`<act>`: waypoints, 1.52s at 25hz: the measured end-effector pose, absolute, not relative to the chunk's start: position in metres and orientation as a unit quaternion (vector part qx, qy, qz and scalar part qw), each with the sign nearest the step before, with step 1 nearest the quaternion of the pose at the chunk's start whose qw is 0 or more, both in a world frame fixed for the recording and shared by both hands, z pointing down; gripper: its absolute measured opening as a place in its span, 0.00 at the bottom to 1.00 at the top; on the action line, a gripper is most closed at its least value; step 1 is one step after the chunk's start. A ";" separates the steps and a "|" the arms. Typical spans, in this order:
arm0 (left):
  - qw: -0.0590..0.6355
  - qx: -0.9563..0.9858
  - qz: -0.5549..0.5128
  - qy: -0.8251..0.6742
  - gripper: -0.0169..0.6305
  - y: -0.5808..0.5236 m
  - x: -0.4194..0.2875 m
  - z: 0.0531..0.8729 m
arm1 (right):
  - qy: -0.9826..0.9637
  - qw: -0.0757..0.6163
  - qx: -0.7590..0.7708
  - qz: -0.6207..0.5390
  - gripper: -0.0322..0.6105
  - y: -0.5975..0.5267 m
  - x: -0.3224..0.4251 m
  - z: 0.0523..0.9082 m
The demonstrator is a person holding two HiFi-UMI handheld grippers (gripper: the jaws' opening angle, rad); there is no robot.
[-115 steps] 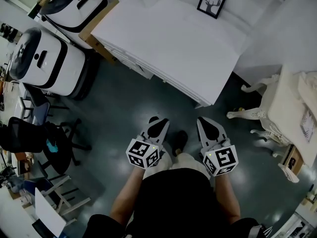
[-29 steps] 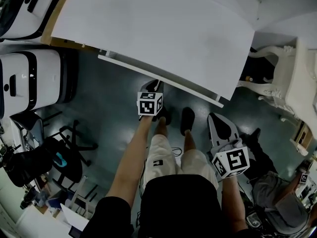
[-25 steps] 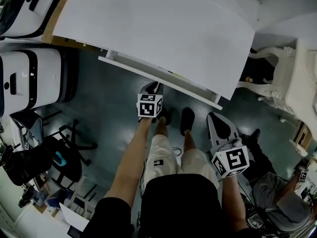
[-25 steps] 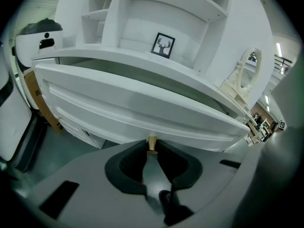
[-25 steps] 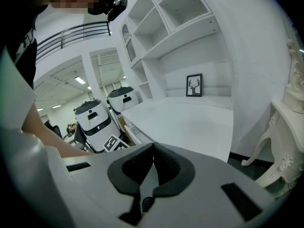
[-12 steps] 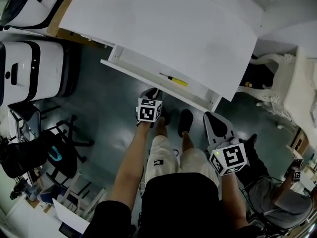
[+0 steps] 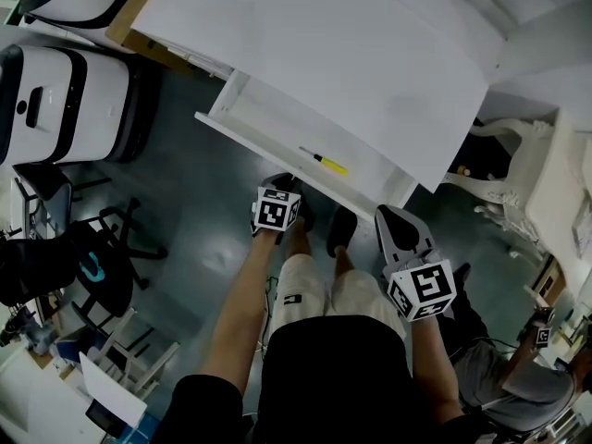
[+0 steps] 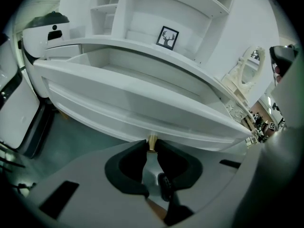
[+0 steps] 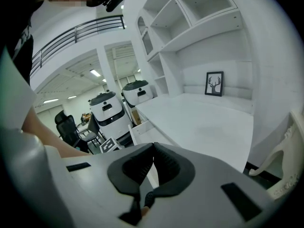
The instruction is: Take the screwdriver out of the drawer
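A white drawer (image 7: pixel 270 126) stands pulled out from under the white desk (image 7: pixel 351 54). Inside it, toward the right, lies a slim screwdriver (image 7: pixel 326 163) with a yellow handle. My left gripper (image 7: pixel 282 182) is at the middle of the drawer front, pointing steeply down. In the left gripper view that gripper (image 8: pixel 152 144) is shut on the small brass knob (image 8: pixel 152 140) of the drawer front (image 8: pixel 142 108), which hides the screwdriver. My right gripper (image 7: pixel 394 220) hangs apart, below the drawer's right end. Its tips (image 9: pixel 153 150) meet with nothing between them.
Two white robot bodies (image 7: pixel 55 91) stand left of the desk, with a black office chair (image 7: pixel 65 266) below them. An ornate white chair (image 7: pixel 546 202) is at the right. The person's feet (image 7: pixel 340 229) are just under the drawer front. A framed deer picture (image 9: pixel 214 84) leans at the desk's back.
The drawer has slid out toward me with the left gripper on its knob, and the screwdriver has come into view. The right gripper has shifted slightly.
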State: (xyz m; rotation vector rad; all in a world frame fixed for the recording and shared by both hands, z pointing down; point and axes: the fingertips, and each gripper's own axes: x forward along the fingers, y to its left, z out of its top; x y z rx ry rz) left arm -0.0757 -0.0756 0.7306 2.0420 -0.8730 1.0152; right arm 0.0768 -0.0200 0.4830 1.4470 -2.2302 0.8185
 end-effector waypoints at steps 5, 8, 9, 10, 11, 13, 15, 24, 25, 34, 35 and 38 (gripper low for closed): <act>0.346 0.779 0.397 -0.339 0.15 -0.060 -0.093 0.729 | -0.798 0.192 0.492 0.292 0.08 -0.019 0.063 0.485; 0.347 0.777 0.400 -0.341 0.15 -0.052 -0.100 0.730 | -0.802 0.198 0.481 0.292 0.08 -0.019 0.056 0.487; 0.347 0.776 0.402 -0.341 0.15 -0.050 -0.102 0.730 | -0.804 0.199 0.479 0.293 0.08 -0.019 0.054 0.487; 0.347 0.775 0.404 -0.340 0.16 -0.048 -0.105 0.730 | -0.805 0.200 0.476 0.293 0.08 -0.019 0.052 0.488; 0.347 0.774 0.406 -0.340 0.15 -0.045 -0.107 0.730 | -0.806 0.201 0.473 0.293 0.08 -0.019 0.050 0.488; 0.347 0.772 0.409 -0.341 0.15 -0.042 -0.110 0.729 | -0.808 0.206 0.469 0.293 0.08 -0.020 0.046 0.489; 0.345 0.772 0.410 -0.343 0.15 -0.038 -0.114 0.730 | -0.810 0.210 0.464 0.291 0.08 -0.020 0.042 0.488; 0.316 0.773 0.418 -0.357 0.16 -0.021 -0.130 0.731 | -0.823 0.221 0.440 0.284 0.08 -0.016 0.031 0.487; 0.308 0.773 0.421 -0.361 0.16 -0.019 -0.131 0.730 | -0.824 0.223 0.436 0.283 0.08 -0.014 0.030 0.487; 0.294 0.774 0.379 -0.414 0.17 0.002 -0.139 0.684 | -0.842 0.237 0.404 0.267 0.08 -0.002 0.018 0.489; 0.289 0.776 0.373 -0.418 0.17 0.004 -0.140 0.676 | -0.844 0.240 0.400 0.265 0.08 -0.001 0.017 0.490; 0.270 0.786 0.357 -0.426 0.12 0.010 -0.140 0.650 | -0.849 0.249 0.388 0.259 0.08 0.000 0.014 0.496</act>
